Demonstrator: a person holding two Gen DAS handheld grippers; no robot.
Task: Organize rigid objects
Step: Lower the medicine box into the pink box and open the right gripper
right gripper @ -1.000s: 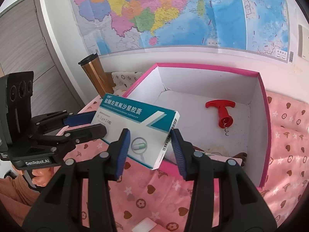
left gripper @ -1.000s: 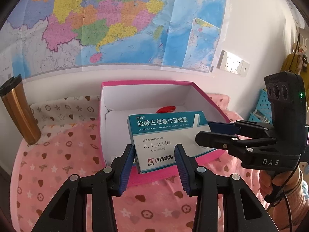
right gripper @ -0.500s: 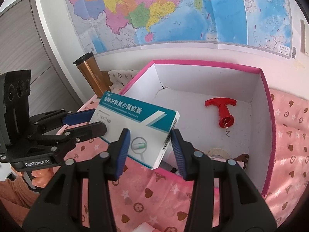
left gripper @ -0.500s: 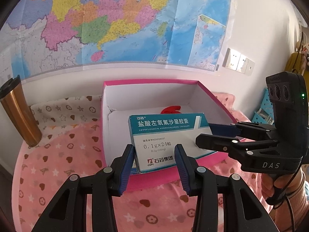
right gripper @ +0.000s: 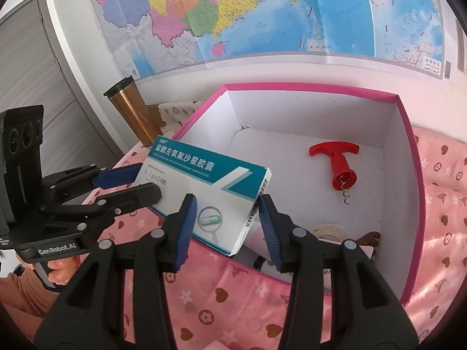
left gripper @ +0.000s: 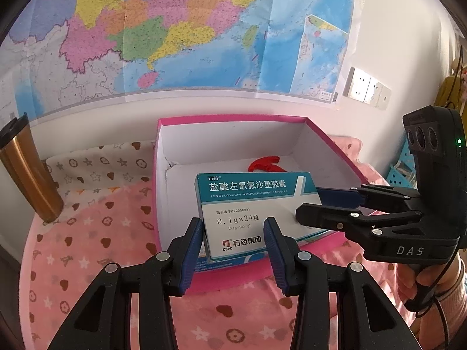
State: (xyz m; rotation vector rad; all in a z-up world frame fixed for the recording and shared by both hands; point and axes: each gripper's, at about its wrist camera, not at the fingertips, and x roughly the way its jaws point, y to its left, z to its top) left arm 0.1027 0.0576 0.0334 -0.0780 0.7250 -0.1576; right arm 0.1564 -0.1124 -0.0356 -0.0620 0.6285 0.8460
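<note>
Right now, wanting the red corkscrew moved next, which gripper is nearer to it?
Right. The right gripper is at the pink box's near rim, corkscrew just ahead; the left gripper sits outside the box's left wall.

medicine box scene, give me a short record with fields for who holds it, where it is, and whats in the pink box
item: medicine box, teal and white
held by: left gripper and right gripper, one at each end, both shut on it
position: in the air over the near edge of the pink box
tilt: slanted
in the pink box: red corkscrew, tape roll, other things partly hidden
nearby: gold tumbler, pink cloth
</note>
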